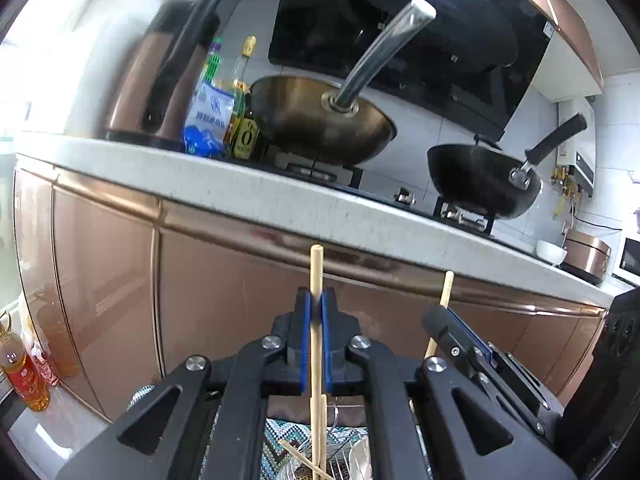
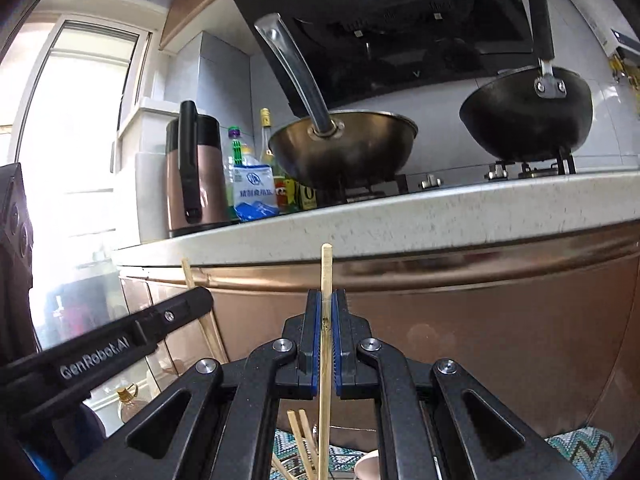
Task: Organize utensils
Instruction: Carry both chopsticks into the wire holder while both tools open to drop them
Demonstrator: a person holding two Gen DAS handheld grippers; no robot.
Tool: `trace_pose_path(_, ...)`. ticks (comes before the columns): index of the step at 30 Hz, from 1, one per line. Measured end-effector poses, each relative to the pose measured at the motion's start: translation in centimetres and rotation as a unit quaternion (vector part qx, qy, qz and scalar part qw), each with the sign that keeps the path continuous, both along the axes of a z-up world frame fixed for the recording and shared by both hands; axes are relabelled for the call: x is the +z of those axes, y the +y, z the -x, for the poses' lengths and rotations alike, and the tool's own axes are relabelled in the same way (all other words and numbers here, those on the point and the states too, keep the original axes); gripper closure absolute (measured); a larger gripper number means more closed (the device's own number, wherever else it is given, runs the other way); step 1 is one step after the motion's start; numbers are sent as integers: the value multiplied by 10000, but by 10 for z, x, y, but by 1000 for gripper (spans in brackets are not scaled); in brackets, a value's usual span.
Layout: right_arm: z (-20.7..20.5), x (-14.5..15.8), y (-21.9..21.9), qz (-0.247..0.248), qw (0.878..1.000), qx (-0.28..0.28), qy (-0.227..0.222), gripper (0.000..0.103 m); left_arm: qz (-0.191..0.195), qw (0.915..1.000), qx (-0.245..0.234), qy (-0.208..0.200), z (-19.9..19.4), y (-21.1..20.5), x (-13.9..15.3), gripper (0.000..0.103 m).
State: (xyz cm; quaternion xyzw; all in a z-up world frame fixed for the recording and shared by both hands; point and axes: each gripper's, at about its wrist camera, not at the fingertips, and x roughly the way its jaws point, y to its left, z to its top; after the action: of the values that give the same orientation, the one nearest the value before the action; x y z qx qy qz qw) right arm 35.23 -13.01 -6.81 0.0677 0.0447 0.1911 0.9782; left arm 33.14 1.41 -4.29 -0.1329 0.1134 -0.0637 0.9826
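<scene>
My left gripper is shut on a pale wooden chopstick that stands upright between its blue pads, its top end poking above the fingertips. My right gripper is shut the same way on a second chopstick. Each gripper shows in the other's view: the right one with its chopstick at the right, the left one with its chopstick at the left. Below the jaws lie more loose chopsticks over a wire rack and a zigzag-patterned cloth.
A copper-fronted cabinet and a speckled counter edge fill the view ahead. On the stove sit a steel wok and a black wok. A kettle, bottles, a salt bag, a rice cooker and a white bowl stand on the counter.
</scene>
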Motion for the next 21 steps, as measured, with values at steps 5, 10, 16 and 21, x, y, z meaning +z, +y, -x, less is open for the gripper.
trace_pose_path(5,-4,-18,4,202,9997,-148,-16,98,-169,9998,61,13,-8,-10,-21,98)
trace_pose_path(10,-4,-31,2,275,9993,-218,102,98,-188,9996,62,189,-12,-11,-39,98)
trace_pose_path(16,-2,-37,1,388,9986,-181,294,98,-226,9993,30,297,-9,-10,-44,98)
trace_pose_path(21,7,-30,-1,387,9985,-213,312,79,-215,9994,18,288,0,-9,-37,97)
